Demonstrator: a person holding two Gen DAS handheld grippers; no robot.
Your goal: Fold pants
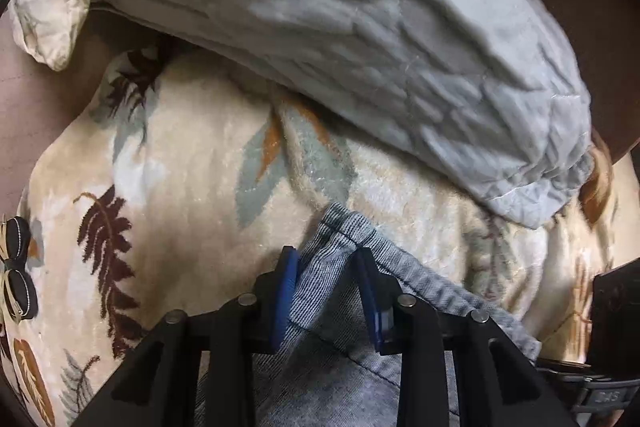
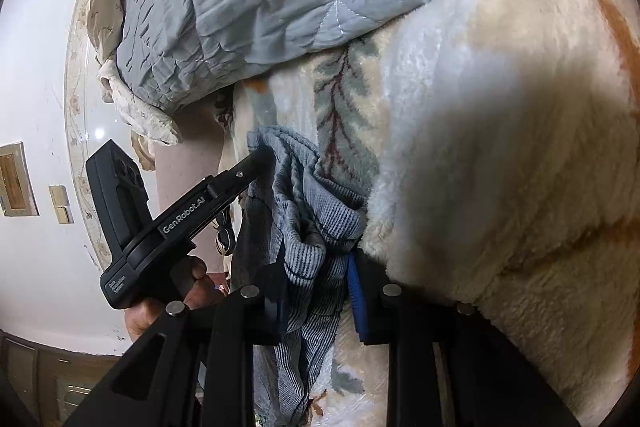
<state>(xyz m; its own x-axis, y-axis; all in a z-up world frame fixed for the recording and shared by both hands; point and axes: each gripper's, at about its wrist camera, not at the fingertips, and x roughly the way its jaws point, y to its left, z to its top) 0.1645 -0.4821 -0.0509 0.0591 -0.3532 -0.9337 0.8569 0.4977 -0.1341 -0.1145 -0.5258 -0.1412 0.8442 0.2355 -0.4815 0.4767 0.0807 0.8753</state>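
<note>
The left gripper point(image 1: 326, 263) points forward over the bed, and its two blue fingers point(image 1: 285, 291) are pinched on a hemmed edge of the pants point(image 1: 340, 291). The pants are blue-grey with thin stripes, and they lie bunched on the fluffy cream blanket point(image 1: 180, 187) with leaf pictures. The right gripper point(image 2: 320, 287) is tipped on its side next to the blanket, and its fingers point(image 2: 357, 301) squeeze another bunch of the same pants, so the cloth hangs in folds between them. In the right wrist view, the left gripper reaches in from the left with its tip on the pants, and a hand point(image 2: 176, 297) wraps around its black handle. A wrinkly grey quilt point(image 1: 340, 27) lies farther back on the blanket. A pair of sunglasses point(image 1: 18, 267) rests at the blanket's left edge.
</note>
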